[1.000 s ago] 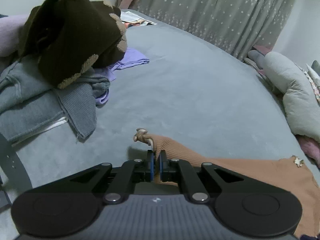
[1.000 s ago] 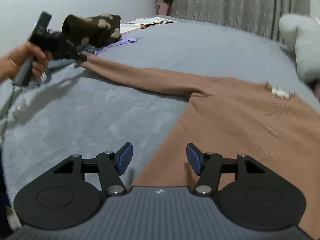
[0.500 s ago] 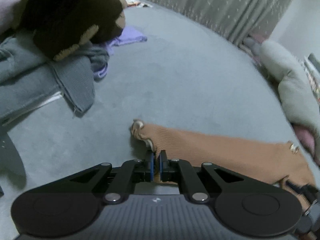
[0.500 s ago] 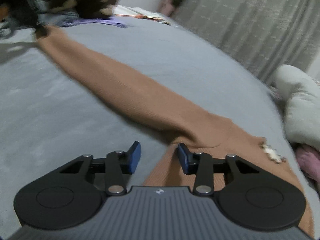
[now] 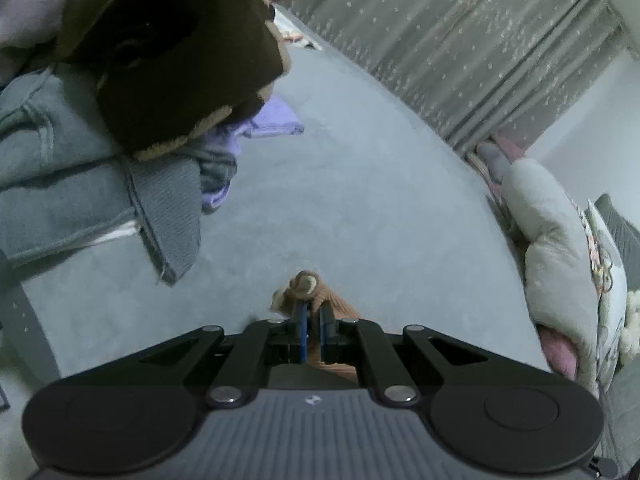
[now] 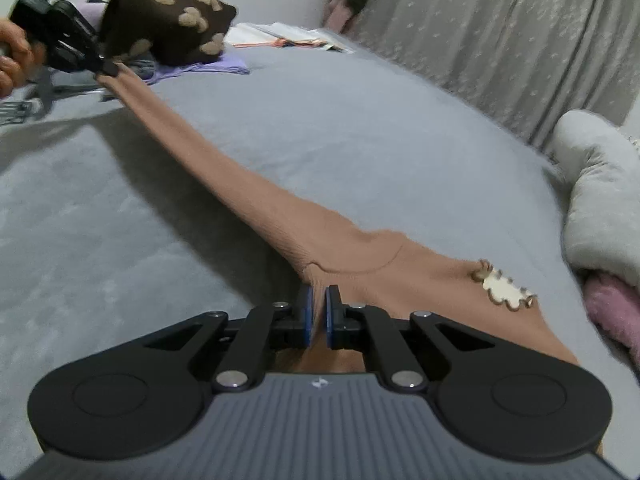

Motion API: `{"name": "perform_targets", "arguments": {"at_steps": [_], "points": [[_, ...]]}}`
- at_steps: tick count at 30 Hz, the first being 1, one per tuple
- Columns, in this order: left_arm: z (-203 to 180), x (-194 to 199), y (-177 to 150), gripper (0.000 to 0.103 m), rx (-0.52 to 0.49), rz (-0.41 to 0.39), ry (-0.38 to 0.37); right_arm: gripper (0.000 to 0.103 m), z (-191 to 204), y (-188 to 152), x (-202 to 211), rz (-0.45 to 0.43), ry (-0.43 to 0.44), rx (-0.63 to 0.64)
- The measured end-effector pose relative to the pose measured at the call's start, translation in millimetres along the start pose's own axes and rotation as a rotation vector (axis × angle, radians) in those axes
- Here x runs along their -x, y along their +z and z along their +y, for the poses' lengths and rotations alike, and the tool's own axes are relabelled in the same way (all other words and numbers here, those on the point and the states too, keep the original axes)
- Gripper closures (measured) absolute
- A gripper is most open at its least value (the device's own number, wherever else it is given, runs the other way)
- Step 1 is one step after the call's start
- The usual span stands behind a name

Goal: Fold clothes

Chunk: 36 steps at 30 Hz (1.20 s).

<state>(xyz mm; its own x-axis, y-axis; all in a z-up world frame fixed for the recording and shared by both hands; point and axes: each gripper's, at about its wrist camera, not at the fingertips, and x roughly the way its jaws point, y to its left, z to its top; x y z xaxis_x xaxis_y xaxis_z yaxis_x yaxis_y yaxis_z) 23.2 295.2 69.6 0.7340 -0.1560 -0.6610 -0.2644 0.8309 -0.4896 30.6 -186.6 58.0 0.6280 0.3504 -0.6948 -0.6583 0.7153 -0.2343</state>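
Now left gripper (image 5: 313, 312) pinching sweater (image 6: 280, 216) cuff, right gripper (image 6: 319, 300) clamped at armpit

The grey bedspread (image 6: 380, 128) lies bare and open between the stretched tan sweater sleeve (image 6: 224, 176) and the curtain (image 6: 500, 28); the near side of the sleeve is bare bedspread too; a heap blocks the left, brown patterned garment (image 5: 172, 52) on grey knitwear (image 5: 80, 188) over a lilac top (image 5: 272, 124); papers (image 6: 288, 38) lie at the far edge; a pale cushion (image 6: 600, 192) bounds the right.

Black tongs (image 6: 316, 312), blue pads (image 6: 307, 316)
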Motion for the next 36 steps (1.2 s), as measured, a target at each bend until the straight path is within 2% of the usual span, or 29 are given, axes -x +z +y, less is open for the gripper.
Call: {"name": "perform_targets", "arguments": {"at_steps": [2,4,6,7,8,10,14,16,18,19,21,22,23,27,28,29,30,31,32,36], "points": [[-1,-3,-10,0.098,-0.056,0.057,0.040,0.096,9,-7,-7,0.038,0.052,0.068],[1,-5,-15,0.096,-0.088,0.094,0.073,0.095,22,-18,-18,0.032,0.031,0.105],[2,0,-16,0.096,-0.115,0.091,0.122,0.091,28,-23,-24,0.021,0.019,0.109],[3,9,-12,0.096,-0.134,0.056,0.164,0.089,27,-20,-23,0.013,0.021,0.108],[7,16,-9,0.096,-0.129,0.034,0.172,0.081,25,-15,-22,0.005,0.024,0.107],[14,29,-2,0.096,-0.100,-0.006,0.162,0.066,20,-8,-17,-0.034,0.039,0.088],[13,12,3,0.090,-0.164,-0.010,0.154,0.048,-4,16,-9,-0.139,0.059,0.006],[11,-3,1,0.081,-0.191,0.017,0.127,0.045,-13,30,-15,-0.147,0.037,0.018],[8,-27,-3,0.076,-0.228,0.063,0.086,0.045,-23,45,-28,-0.124,0.040,0.043],[6,-37,-3,0.075,-0.242,0.070,0.091,0.045,-32,60,-46,-0.084,0.056,0.052],[3,-46,-3,0.070,-0.269,0.071,0.088,0.045,-35,72,-58,-0.042,0.077,0.075],[3,-51,-3,0.062,-0.273,0.083,0.053,0.045,-34,81,-70,-0.010,0.104,0.119],[2,-54,-3,0.059,-0.277,0.089,0.042,0.045,-32,88,-80,0.005,0.133,0.167],[-1,-58,-8,0.057,-0.321,0.104,0.024,0.045,-25,103,-117,0.074,0.176,0.256],[-3,-58,-11,0.067,-0.345,0.118,0.002,0.047,-22,104,-125,0.102,0.182,0.272],[-5,-58,-13,0.076,-0.361,0.126,-0.003,0.054,-22,105,-132,0.125,0.207,0.267],[-7,-57,-15,0.091,-0.371,0.130,-0.011,0.064,-23,105,-135,0.131,0.225,0.255],[-9,-55,-17,0.097,-0.381,0.133,-0.020,0.081,-24,106,-135,0.127,0.236,0.255],[-11,-54,-19,0.097,-0.390,0.137,-0.028,0.090,-24,106,-136,0.124,0.247,0.255],[-21,-51,-25,0.099,-0.450,0.116,0.017,0.096,-27,106,-132,0.098,0.244,0.258]]}}
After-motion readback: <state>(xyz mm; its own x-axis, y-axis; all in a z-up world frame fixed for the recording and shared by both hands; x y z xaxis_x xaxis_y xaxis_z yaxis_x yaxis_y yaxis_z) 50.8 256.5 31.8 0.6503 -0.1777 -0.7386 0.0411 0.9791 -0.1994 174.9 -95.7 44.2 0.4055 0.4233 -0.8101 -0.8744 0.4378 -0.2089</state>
